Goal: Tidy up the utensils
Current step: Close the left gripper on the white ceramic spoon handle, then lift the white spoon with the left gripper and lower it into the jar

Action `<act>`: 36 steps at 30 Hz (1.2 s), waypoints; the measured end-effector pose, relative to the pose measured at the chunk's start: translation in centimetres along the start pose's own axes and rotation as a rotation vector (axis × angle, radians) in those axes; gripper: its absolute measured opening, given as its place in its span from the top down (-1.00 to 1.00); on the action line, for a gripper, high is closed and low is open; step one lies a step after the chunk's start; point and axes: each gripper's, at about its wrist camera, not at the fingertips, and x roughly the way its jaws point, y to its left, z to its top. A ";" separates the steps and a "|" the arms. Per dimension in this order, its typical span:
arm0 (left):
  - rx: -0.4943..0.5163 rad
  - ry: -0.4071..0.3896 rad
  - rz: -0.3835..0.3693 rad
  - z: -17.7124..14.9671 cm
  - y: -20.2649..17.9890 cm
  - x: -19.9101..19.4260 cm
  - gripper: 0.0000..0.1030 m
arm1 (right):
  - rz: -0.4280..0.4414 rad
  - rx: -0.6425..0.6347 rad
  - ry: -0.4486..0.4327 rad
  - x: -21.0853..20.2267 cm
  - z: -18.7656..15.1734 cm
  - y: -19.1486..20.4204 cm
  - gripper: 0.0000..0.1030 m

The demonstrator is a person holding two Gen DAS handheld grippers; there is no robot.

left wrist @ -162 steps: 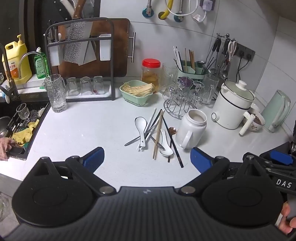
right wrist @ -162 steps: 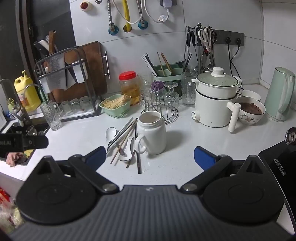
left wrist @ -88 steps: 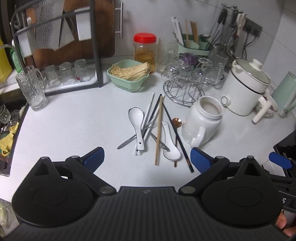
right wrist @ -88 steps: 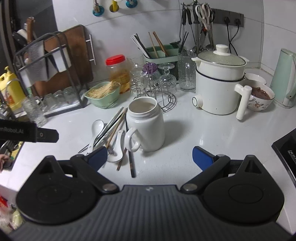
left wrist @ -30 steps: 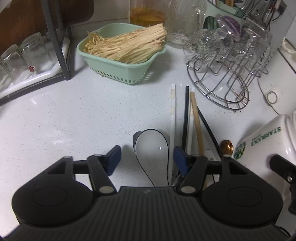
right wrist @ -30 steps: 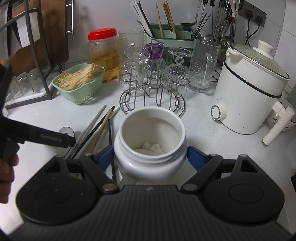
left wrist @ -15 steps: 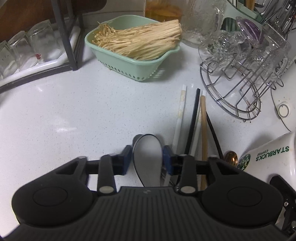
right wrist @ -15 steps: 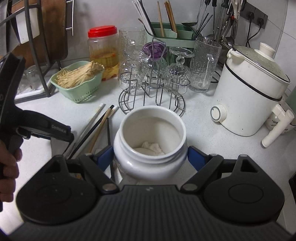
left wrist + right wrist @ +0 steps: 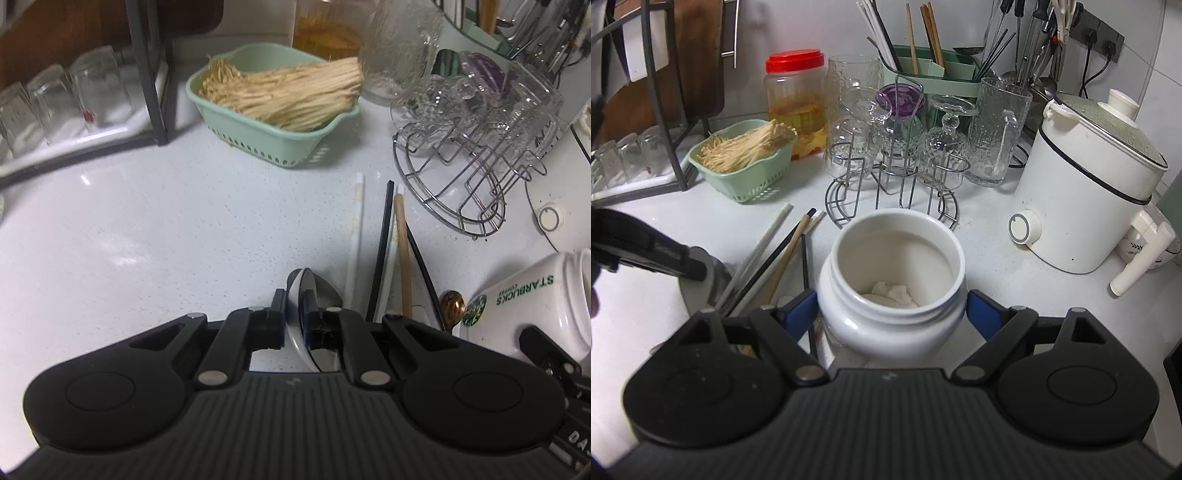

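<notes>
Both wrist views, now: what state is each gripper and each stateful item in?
Left gripper: shut on the white spoon, turned on edge.
Right gripper: closed around the white jar.
White jar: upright, lid off, something white at the bottom.
Chopsticks: loose on the counter.
Red-lidded jar: closed.
White pot: lid on.

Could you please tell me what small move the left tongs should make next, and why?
Probably lift straight up a little. The left tongs are shut on the white spoon, tipped on edge beside the chopsticks, so rising first should clear them. The right tongs grip the white jar, whose mouth is open to receive it.
</notes>
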 end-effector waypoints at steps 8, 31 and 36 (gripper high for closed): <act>0.003 -0.069 -0.011 0.8 0.2 -2.4 0.82 | 0.007 -0.021 0.000 0.1 0.1 0.0 -0.74; 0.115 -0.217 -0.079 3.7 -1.4 -9.0 0.82 | 0.071 -0.074 0.034 -1.1 0.0 2.1 -0.73; 0.132 -0.255 -0.109 4.5 -1.7 -10.3 0.82 | 0.069 -0.069 0.037 -1.3 -0.2 2.5 -0.73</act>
